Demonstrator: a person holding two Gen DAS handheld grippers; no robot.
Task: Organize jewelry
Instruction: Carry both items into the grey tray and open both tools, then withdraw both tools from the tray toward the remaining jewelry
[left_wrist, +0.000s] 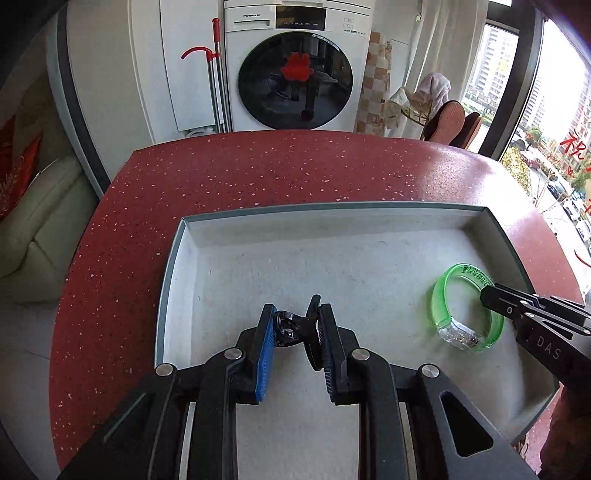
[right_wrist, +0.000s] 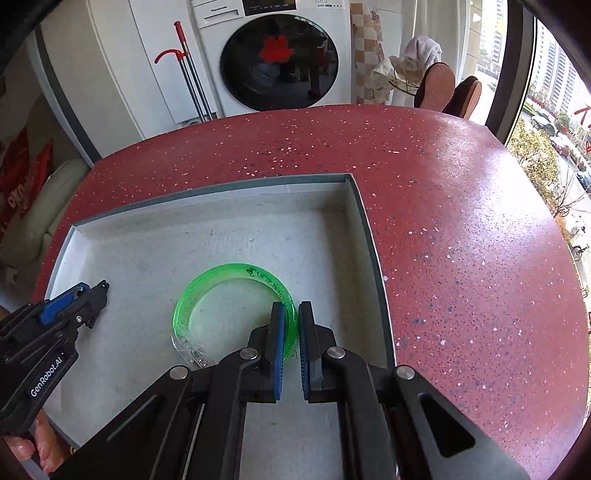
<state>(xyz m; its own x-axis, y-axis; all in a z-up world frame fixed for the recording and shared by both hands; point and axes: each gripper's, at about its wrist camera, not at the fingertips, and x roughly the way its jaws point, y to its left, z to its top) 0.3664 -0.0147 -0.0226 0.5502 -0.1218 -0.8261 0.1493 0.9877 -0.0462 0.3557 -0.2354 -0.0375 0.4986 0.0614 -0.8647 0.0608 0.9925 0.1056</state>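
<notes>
A shallow grey box (left_wrist: 177, 258) (right_wrist: 365, 221) lies on the red table. My left gripper (left_wrist: 295, 317) is shut on a small black jewelry piece (left_wrist: 291, 326) and holds it over the box floor at the left. A translucent green bracelet (left_wrist: 465, 306) (right_wrist: 229, 273) with a clear plastic part lies in the box at the right. My right gripper (right_wrist: 291, 314) is shut on the bracelet's right rim; it shows in the left wrist view (left_wrist: 495, 295) at the bracelet's far edge. The left gripper shows in the right wrist view (right_wrist: 92, 295) at the left.
The red speckled table (left_wrist: 258, 173) (right_wrist: 461, 221) surrounds the box. Behind it stand a white washing machine (left_wrist: 295, 74), a red-handled mop (left_wrist: 214, 74) and chairs (left_wrist: 454, 122). A window is at the right and a pale sofa (left_wrist: 37, 229) at the left.
</notes>
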